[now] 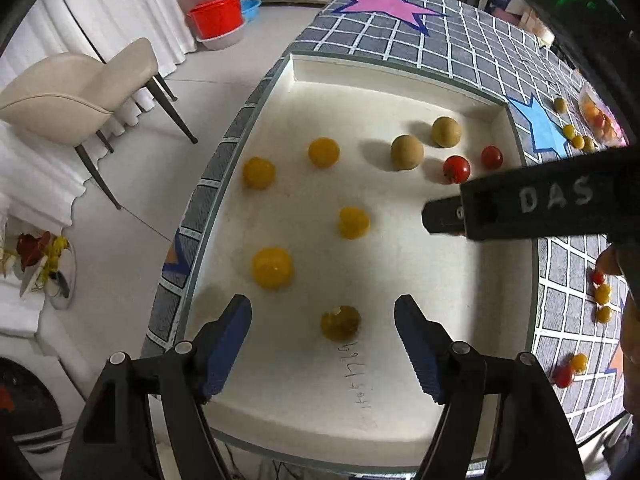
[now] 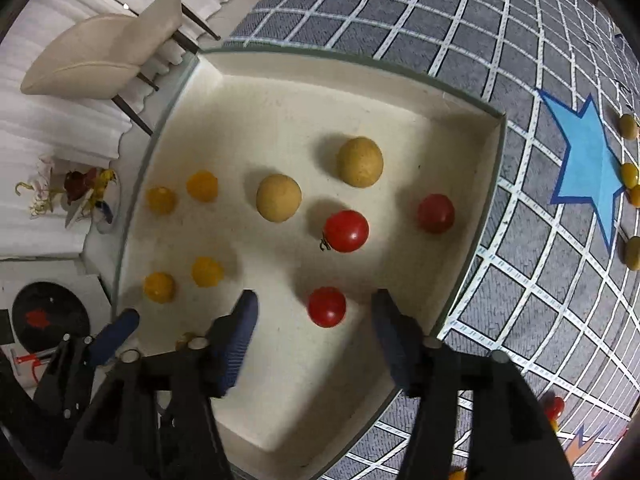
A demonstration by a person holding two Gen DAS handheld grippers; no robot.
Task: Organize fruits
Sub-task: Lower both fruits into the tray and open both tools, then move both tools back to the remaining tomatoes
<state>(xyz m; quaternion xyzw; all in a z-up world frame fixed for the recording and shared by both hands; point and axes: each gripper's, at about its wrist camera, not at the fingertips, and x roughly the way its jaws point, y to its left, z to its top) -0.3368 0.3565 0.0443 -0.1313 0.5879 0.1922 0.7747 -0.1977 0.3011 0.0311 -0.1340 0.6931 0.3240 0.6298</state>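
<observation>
**A:** What is the biggest thing in view?

**B:** A table covered in a grey cloth with a white grid (image 2: 520, 20) and coloured star shapes. On it sits a shallow, cream-white rectangular tray (image 1: 400, 92), at the table's edge nearest a beige padded chair (image 1: 80, 88).

**A:** What lies in the tray?

**B:** Fruits, sorted loosely by kind. Two round tan-brown fruits (image 2: 279, 197) sit side by side toward the far wall. Three small red cherry tomatoes (image 2: 346, 231) lie on the tray's right side. Five small yellow-orange round fruits (image 1: 273, 267) are spread over the left side, each apart from the others.

**A:** Where are the grippers?

**B:** The left gripper (image 1: 323, 346), black with blue ribbed pads, is spread wide and empty above the tray; one dull yellow fruit (image 1: 341, 323) lies on the tray floor between its fingers, untouched. The right gripper (image 2: 314, 334), of the same build, also stands wide apart and empty, with the nearest red tomato (image 2: 327, 306) lying between its fingers without contact.

**A:** Anything outside the tray?

**B:** More small red and yellow fruits (image 1: 602, 294) lie scattered on the cloth to the right.
</observation>
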